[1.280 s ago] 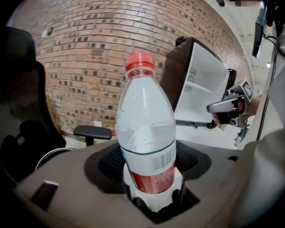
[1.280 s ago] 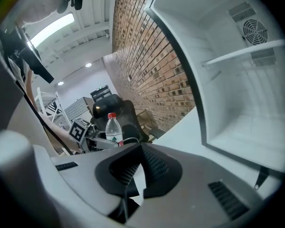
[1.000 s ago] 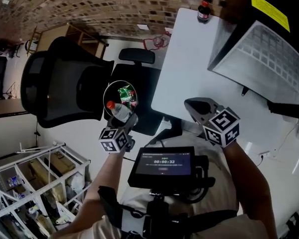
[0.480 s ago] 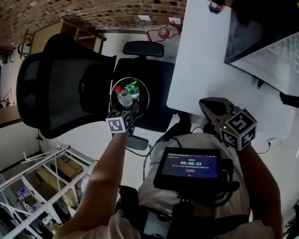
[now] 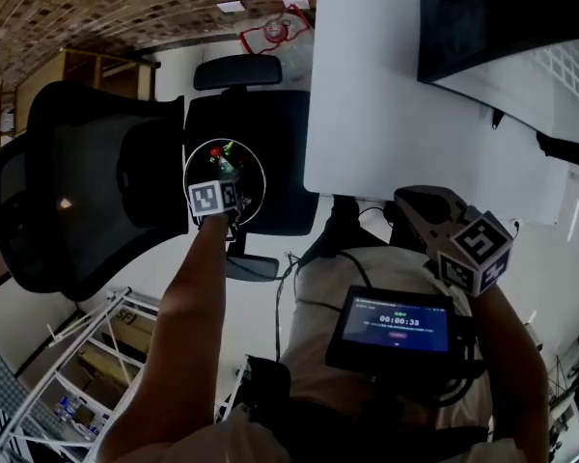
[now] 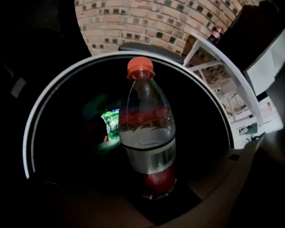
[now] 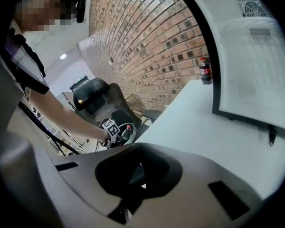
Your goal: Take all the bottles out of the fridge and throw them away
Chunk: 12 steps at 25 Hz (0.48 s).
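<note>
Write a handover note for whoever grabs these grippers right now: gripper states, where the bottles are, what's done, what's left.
Left gripper: shut on a red-capped bottle, held at the mouth of the bin, not yet dropped.
Right gripper: shut, empty, above the white table.
The bin holds a green wrapper; no other bottle shows in it.
A dark bottle stands at the table's far end.
Left to do: release the held bottle, then bin the dark one. The fridge's inside is not in view.

A white table [image 5: 367,95] is seen at upper right of the head view. A fridge [image 5: 502,17] is set on it, and a dark bottle [image 7: 205,70] is stood at its far edge.
</note>
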{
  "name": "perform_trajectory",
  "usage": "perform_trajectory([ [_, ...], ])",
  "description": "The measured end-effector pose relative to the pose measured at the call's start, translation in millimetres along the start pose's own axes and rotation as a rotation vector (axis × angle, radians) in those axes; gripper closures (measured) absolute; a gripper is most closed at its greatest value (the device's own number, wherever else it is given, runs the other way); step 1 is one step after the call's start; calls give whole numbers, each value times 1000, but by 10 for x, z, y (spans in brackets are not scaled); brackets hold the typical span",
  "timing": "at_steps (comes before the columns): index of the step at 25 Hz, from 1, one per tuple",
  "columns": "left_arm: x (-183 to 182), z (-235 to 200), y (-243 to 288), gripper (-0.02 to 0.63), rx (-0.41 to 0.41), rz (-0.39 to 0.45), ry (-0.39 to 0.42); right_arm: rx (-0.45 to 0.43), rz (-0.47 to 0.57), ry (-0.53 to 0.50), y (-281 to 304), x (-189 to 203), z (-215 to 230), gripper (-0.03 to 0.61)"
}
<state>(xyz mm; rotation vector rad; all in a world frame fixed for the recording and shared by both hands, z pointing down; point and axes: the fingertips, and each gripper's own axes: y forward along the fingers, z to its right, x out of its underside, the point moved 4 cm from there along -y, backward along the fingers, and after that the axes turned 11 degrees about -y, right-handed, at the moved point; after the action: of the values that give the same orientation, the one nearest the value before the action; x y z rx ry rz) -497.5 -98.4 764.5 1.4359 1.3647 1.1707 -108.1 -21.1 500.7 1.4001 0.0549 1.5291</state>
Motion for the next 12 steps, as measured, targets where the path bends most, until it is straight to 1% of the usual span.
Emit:
perform_trajectory([
  [3,32,-9,266,299,-31,-127,-17,21,-20,22,-51,97,3,574],
  [5,112,-17,370,290,-67,-190,-31,32,-39,27,-121,159,-27,574],
  [7,110,-72,390,285,-113,-206,-43,34,-45,23,-153,193,-31,574],
  [10,46,-171,347,288,-183,-192,-9,41,-57,28,-196,269,-4,574],
  [11,55,-195,323,293,-190,-194,1,44,-59,31,-212,285,2,574],
  [12,75,-198,298,321,-179,-199,6,45,-58,33,-228,292,2,574],
])
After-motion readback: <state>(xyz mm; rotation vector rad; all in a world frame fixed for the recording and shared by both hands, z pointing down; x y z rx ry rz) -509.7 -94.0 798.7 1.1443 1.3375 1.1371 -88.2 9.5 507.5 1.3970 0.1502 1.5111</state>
